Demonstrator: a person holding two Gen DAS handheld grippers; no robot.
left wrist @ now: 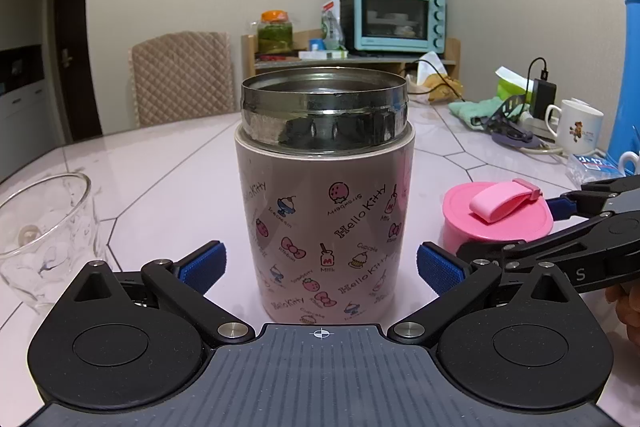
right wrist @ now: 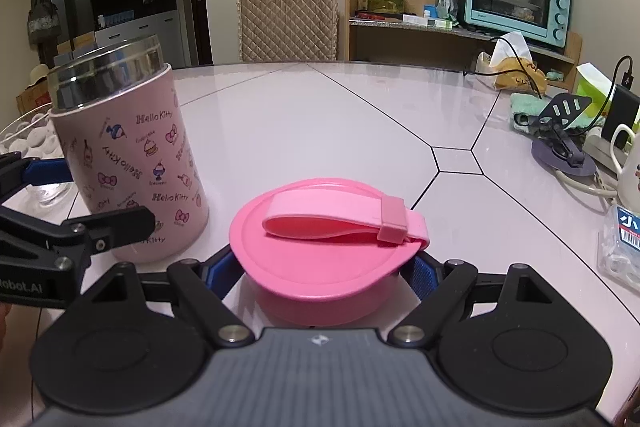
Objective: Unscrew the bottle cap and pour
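Note:
The pink Hello Kitty bottle point(left wrist: 324, 219) stands upright on the table with its steel mouth uncovered. My left gripper point(left wrist: 322, 267) is open, its blue pads point(left wrist: 204, 263) on either side of the bottle's lower body with a gap on each side. The pink cap point(right wrist: 320, 259), with its loop strap on top, sits low at the tabletop to the right of the bottle point(right wrist: 132, 155). My right gripper point(right wrist: 324, 275) is shut on the cap's sides. The left wrist view shows the cap point(left wrist: 496, 219) with the right gripper point(left wrist: 520, 227) reaching in from the right.
A clear glass bowl point(left wrist: 40, 235) stands left of the bottle. At the right edge are a white mug point(left wrist: 580, 127), a blue flask point(left wrist: 628, 67), a small plastic box point(right wrist: 624, 239), cables and a phone stand point(right wrist: 560, 131). A chair and an oven shelf stand beyond the table.

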